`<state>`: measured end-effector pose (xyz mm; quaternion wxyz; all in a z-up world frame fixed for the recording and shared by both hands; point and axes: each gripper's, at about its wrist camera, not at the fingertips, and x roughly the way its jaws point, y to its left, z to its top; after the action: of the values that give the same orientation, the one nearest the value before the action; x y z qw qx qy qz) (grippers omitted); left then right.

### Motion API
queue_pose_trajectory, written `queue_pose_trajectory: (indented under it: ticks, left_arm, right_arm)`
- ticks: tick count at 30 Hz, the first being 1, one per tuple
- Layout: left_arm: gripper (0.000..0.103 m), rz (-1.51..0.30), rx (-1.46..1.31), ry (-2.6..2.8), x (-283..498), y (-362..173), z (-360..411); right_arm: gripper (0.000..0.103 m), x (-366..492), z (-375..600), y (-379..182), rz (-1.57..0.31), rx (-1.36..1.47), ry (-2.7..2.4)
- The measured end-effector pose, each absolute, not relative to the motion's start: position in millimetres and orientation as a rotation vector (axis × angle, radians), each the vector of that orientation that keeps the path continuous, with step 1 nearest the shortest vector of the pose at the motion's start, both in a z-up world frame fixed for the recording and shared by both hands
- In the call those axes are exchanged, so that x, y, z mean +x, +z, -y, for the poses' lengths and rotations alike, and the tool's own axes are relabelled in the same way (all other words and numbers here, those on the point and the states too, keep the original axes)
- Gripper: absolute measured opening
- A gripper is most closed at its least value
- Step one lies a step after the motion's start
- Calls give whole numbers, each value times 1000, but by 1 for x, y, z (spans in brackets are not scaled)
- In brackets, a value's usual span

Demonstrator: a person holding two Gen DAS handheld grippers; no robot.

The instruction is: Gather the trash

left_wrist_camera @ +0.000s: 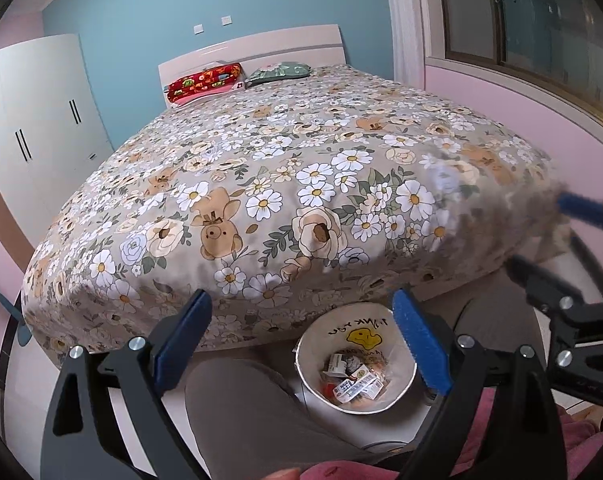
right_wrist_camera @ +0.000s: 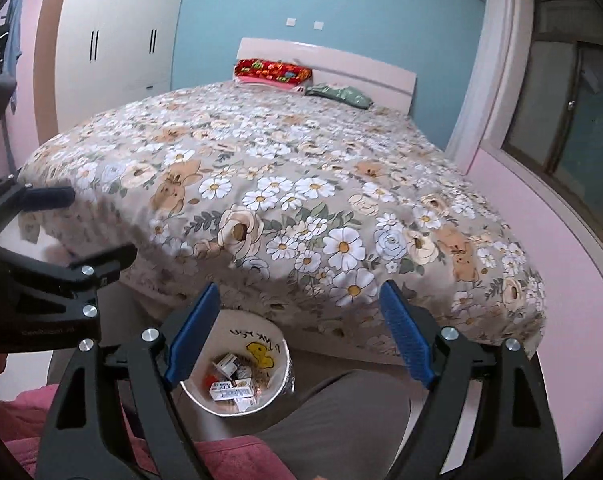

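Note:
A white round bin (left_wrist_camera: 399, 394) with a yellow smiley print stands on the floor at the foot of the bed, between the person's knees; it also shows in the right wrist view (right_wrist_camera: 279, 364). Several small cartons and wrappers (left_wrist_camera: 355, 380) lie inside it, also seen in the right wrist view (right_wrist_camera: 233, 388). My left gripper (left_wrist_camera: 301, 344) is open and empty above the bin. My right gripper (right_wrist_camera: 297, 336) is open and empty, also above the bin. The right gripper shows blurred at the right edge of the left wrist view (left_wrist_camera: 561, 248).
A bed with a floral cover (left_wrist_camera: 285, 176) fills the middle, with red (left_wrist_camera: 205, 82) and green (left_wrist_camera: 279, 70) pillows at the headboard. A white wardrobe (left_wrist_camera: 33, 108) stands left, a window (left_wrist_camera: 541, 40) right. The person's grey-trousered legs (left_wrist_camera: 245, 412) flank the bin.

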<state>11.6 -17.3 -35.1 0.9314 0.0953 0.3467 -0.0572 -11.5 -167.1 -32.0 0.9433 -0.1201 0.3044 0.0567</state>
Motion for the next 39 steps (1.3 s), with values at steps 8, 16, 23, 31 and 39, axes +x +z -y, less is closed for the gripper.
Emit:
queue_pose_trajectory:
  ticks: [8,16,23,31,39]
  left_arm:
    - [93,-662,246,-104,0,-30,28]
    - [93,-659,246,-95,-2,-29,29]
    - [93,-655,238,-78,-2,-27,26]
    - [93,-656,234,-73,-2,-27,25]
    - [93,-663,227,-77,-1,-28,24]
  right_arm:
    - [81,-12,171,-35,-647,-203,122]
    - [81,-12,174,-37,-653,-188,118]
    - [81,-12,177,-37,-656,-176,111]
    - [81,-12,176,-37,-657,-177,113]
    - [81,-11,175,-39,-659,-180,123]
